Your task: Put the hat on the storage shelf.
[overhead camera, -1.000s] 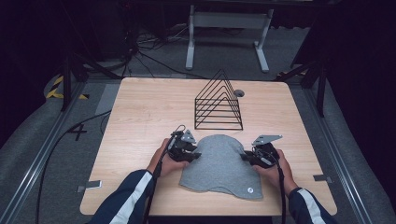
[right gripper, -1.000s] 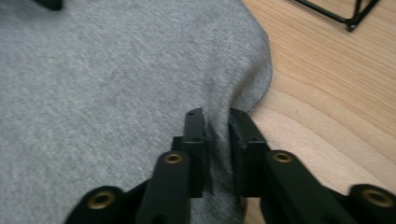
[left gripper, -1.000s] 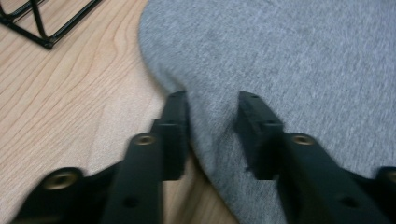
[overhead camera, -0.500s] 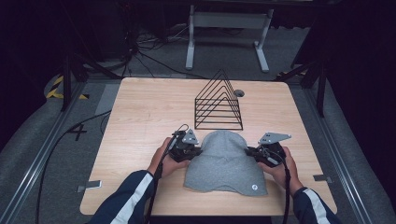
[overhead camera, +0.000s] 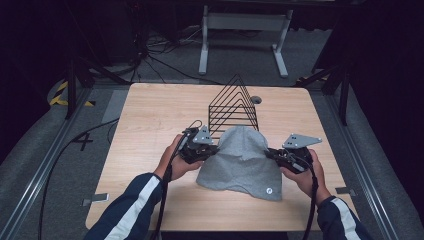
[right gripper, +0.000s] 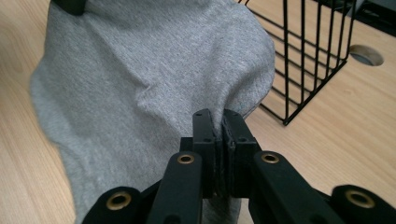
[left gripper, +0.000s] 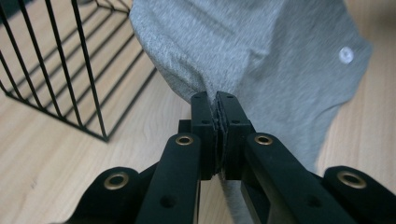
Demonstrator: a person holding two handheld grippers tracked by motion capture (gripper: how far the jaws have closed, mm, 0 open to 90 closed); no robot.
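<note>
On the wooden table, the left gripper has its jaws pressed together on the left edge of the grey beanie, with the cloth pinched between them. The beanie is raised in the middle like a tent, its lower edge lying on the table, just in front of the black wire rack. At the right, the right gripper also has its jaws closed tightly on the beanie's right edge.
</note>
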